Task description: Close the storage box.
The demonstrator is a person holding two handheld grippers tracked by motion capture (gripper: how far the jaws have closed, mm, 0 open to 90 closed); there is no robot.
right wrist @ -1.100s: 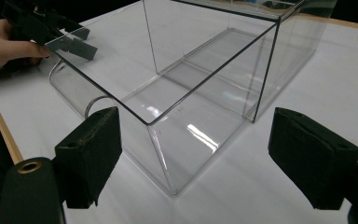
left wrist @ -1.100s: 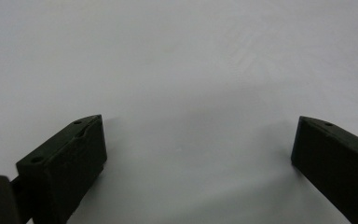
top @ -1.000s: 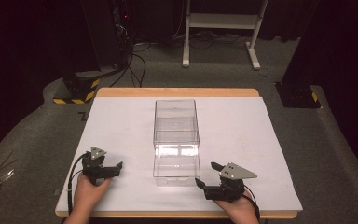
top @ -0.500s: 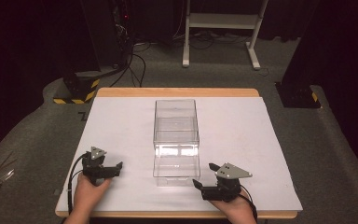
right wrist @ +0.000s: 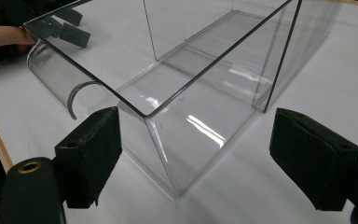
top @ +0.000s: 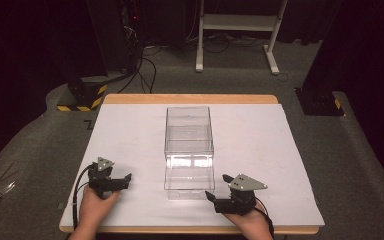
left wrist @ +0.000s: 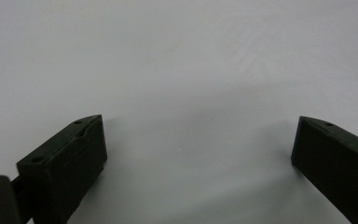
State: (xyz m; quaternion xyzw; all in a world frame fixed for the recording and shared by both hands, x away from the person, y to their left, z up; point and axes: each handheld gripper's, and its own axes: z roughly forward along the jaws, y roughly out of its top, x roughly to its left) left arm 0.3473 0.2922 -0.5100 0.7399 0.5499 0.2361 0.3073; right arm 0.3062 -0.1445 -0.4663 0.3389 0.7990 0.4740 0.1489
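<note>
Right hand-held gripper (top: 214,188) released, nearer; clear box (top: 189,150) just ahead-left, long axis running away. Left hand-held gripper (top: 126,180) released, farther off.

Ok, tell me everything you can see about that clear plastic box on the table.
The clear box is a long, see-through container of what looks like rigid acrylic, with thin straight walls, an open top and nothing inside. It stands upright in the middle of the white table cover, its length running away from the person. A curved clear piece sits at its near end. The right claw, jaws apart, faces a near corner without touching it.
</note>
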